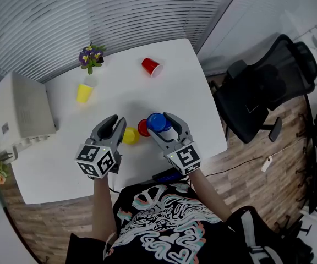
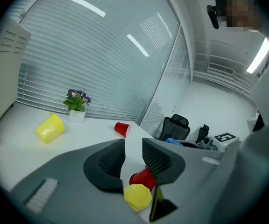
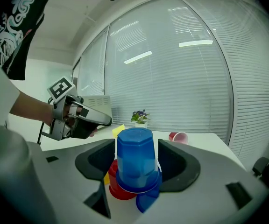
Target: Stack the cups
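**A:** What is the right gripper (image 1: 161,126) doing?

**B:** It is hanging over the near middle of the white table (image 1: 147,95), with its jaws standing wide and released. The blue cup (image 3: 135,160) is sitting upside down between them, base up, with a thin gap showing at each pad.

**A:** What is lying around that cup?

**B:** The near red cup (image 1: 142,127) is sitting just left of it, touching or nearly so. The near yellow cup (image 1: 130,135) is sitting just left of the red one. A blue shape is showing under the blue cup's rim, and I cannot tell what it is.

**A:** Is the left gripper (image 1: 116,122) holding anything?

**B:** No. It is hovering just left of the near yellow cup, with its jaws partly apart and nothing between the pads. In the left gripper view, the two near cups are showing low down, past the gap.

**A:** Where are the other cups?

**B:** The far red cup (image 1: 151,66) is lying on its side toward the far right of the table, well apart from the group. The far yellow cup (image 1: 84,92) is lying on its side at the far left, near a small potted plant (image 1: 91,56).

**A:** Is anything standing beside the table?

**B:** A black chair (image 1: 266,87) is standing to the right, on a wood floor (image 1: 257,164).
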A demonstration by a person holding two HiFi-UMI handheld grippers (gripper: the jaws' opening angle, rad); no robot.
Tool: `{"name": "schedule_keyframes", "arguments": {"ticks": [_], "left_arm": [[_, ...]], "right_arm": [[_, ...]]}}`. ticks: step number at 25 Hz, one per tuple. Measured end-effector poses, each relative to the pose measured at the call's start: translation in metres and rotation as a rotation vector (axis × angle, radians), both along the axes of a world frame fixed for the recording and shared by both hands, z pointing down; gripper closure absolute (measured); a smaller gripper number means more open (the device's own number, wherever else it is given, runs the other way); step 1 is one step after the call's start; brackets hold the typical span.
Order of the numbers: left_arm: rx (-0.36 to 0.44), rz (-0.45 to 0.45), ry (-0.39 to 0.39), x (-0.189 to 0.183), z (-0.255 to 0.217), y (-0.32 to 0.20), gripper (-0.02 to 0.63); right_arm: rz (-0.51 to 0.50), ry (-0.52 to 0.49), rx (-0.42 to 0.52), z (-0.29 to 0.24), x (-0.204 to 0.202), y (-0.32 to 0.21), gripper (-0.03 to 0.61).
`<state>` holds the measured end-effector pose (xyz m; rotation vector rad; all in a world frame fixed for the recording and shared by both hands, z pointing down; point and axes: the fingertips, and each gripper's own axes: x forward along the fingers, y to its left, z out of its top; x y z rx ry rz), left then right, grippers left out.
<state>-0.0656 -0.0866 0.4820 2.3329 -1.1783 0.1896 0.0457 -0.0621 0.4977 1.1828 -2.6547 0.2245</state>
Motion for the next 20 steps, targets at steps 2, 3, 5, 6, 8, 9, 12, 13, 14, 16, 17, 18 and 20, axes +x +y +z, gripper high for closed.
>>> {"name": "schedule_keyframes", "arguments": {"ticks": [2, 3, 5, 6, 8, 9, 12, 13, 14, 16, 17, 18, 20], "left_arm": [[0.003, -0.005, 0.001, -0.001, 0.0, -0.001, 0.499], [0.006, -0.008, 0.0, -0.001, 0.0, -0.001, 0.497], [0.009, -0.021, -0.005, -0.005, 0.0, -0.003, 0.491], [0.01, -0.03, -0.009, -0.009, 0.001, -0.004, 0.488], [0.011, -0.057, -0.015, -0.018, 0.002, -0.007, 0.483], [0.013, -0.073, -0.016, -0.024, 0.003, -0.009, 0.481], [0.022, -0.127, -0.028, -0.04, 0.005, -0.017, 0.476], [0.026, -0.145, -0.036, -0.046, 0.006, -0.02, 0.472], [0.03, -0.165, -0.046, -0.052, 0.007, -0.023, 0.466], [0.037, -0.216, -0.074, -0.069, 0.011, -0.029, 0.451], [0.039, -0.243, -0.093, -0.079, 0.013, -0.031, 0.445], [0.041, -0.269, -0.115, -0.089, 0.015, -0.034, 0.44], [0.044, -0.307, -0.162, -0.107, 0.021, -0.04, 0.431]], "right_arm": [[-0.005, -0.004, -0.001, -0.001, -0.001, 0.001, 0.302], [-0.01, -0.003, -0.002, -0.001, -0.002, 0.001, 0.296], [-0.024, 0.001, -0.003, -0.001, -0.004, 0.004, 0.285], [-0.029, 0.005, -0.005, 0.0, -0.004, 0.005, 0.282], [-0.036, 0.011, -0.006, 0.0, -0.005, 0.008, 0.278], [-0.037, 0.012, -0.005, 0.0, -0.005, 0.008, 0.276], [-0.041, 0.011, -0.004, -0.001, -0.004, 0.01, 0.276], [-0.043, 0.012, -0.004, -0.002, -0.003, 0.011, 0.276], [-0.044, 0.013, -0.004, -0.003, -0.002, 0.012, 0.276], [-0.053, 0.017, -0.004, -0.004, -0.002, 0.013, 0.276], [-0.06, 0.02, -0.005, -0.004, -0.002, 0.015, 0.276], [-0.065, 0.022, -0.006, -0.003, -0.001, 0.016, 0.276], [-0.064, 0.024, -0.008, -0.004, 0.001, 0.018, 0.276]]}}
